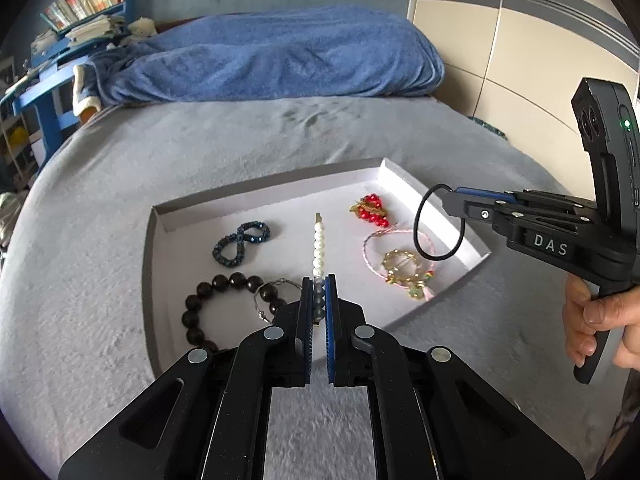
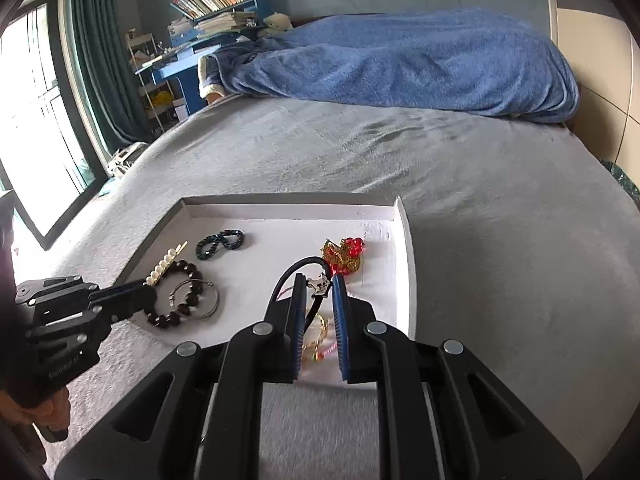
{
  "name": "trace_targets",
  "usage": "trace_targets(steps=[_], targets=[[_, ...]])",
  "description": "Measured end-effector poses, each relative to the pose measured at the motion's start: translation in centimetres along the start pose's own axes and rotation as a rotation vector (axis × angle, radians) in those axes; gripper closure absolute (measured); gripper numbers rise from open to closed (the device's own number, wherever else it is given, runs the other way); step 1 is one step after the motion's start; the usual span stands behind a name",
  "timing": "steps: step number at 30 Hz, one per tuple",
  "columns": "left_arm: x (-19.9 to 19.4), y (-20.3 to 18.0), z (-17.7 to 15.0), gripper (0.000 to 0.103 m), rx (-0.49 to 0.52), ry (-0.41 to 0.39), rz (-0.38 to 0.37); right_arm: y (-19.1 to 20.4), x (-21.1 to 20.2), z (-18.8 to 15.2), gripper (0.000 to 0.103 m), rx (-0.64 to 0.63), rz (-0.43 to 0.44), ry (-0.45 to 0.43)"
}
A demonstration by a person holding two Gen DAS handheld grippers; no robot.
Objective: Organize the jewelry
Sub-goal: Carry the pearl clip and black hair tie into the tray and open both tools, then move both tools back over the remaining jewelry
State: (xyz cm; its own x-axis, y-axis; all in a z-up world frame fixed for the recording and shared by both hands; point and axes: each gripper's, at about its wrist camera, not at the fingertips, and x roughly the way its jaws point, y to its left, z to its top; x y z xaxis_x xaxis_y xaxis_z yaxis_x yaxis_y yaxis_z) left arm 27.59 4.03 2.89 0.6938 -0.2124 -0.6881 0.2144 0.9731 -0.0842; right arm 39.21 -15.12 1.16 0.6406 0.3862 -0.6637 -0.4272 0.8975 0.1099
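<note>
Left gripper (image 1: 319, 280) pinched the pearl hair clip (image 1: 318, 246); right gripper (image 2: 316, 280) clamped a black hair tie (image 2: 298, 266) above the tray (image 2: 404, 232).

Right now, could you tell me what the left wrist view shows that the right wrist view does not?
Only the left wrist view shows the pink cord bracelet unobstructed and the right hand. Only the right wrist view shows the window. Both show the white tray, pearl clip, black hair tie and dark bead bracelet.
</note>
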Motion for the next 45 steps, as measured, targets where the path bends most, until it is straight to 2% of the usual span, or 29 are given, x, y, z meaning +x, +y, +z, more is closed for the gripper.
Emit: trace_targets(steps=[9,17,18,20,23,25,27,29,31,32,34,36,38,40,45], targets=[[3.5,0.5,-0.1,0.097,-0.029,0.051,0.021,0.5,4.3,-0.5,0.09,-0.058,-0.042,0.072],[4.8,0.3,-0.9,0.096,-0.024,0.082,0.043,0.6,5.6,-1.7,0.087,-0.081,-0.059,0.114],[4.8,0.3,-1.0,0.094,-0.027,0.079,0.048,0.6,5.5,-1.7,0.085,-0.083,-0.058,0.112],[4.3,0.4,-1.2,0.079,-0.037,0.063,0.052,0.7,5.0,-1.9,0.066,-0.084,-0.041,0.102],[3.4,0.5,-1.3,0.069,-0.037,0.041,0.067,1.0,4.3,-2.2,0.057,-0.095,-0.033,0.084],[3.0,0.5,-1.3,0.064,-0.031,0.036,0.073,1.3,3.7,-2.4,0.054,-0.1,-0.032,0.071],[2.5,0.5,-1.4,0.055,-0.027,0.026,0.082,1.4,3.1,-2.6,0.053,-0.091,-0.022,0.055],[1.8,0.7,-1.5,0.033,-0.038,0.009,0.079,1.5,2.4,-2.9,0.043,-0.08,-0.018,0.036],[0.8,0.8,-1.7,0.025,-0.053,-0.025,0.081,1.5,1.7,-3.2,0.034,-0.069,-0.007,0.012],[0.4,0.8,-1.9,0.025,-0.061,-0.037,0.079,1.4,1.3,-3.5,0.024,-0.062,-0.006,-0.006],[0.0,0.8,-2.2,0.024,-0.062,-0.047,0.083,1.4,0.4,-4.1,0.013,-0.048,-0.002,-0.04],[-0.7,0.5,-2.8,0.024,-0.057,-0.06,0.097,1.3,-0.4,-4.8,0.01,-0.033,0.008,-0.07],[-1.2,0.4,-3.3,0.012,-0.061,-0.075,0.102,1.3,-1.2,-5.6,0.006,-0.037,0.012,-0.095],[-1.9,0.3,-4.0,0.01,-0.07,-0.098,0.106,1.3,-1.9,-6.2,0.006,-0.045,0.013,-0.107],[-2.7,0.2,-5.3,0.009,-0.08,-0.1,0.108,1.0,-3.9,-7.6,0.006,-0.039,0.022,-0.132]])
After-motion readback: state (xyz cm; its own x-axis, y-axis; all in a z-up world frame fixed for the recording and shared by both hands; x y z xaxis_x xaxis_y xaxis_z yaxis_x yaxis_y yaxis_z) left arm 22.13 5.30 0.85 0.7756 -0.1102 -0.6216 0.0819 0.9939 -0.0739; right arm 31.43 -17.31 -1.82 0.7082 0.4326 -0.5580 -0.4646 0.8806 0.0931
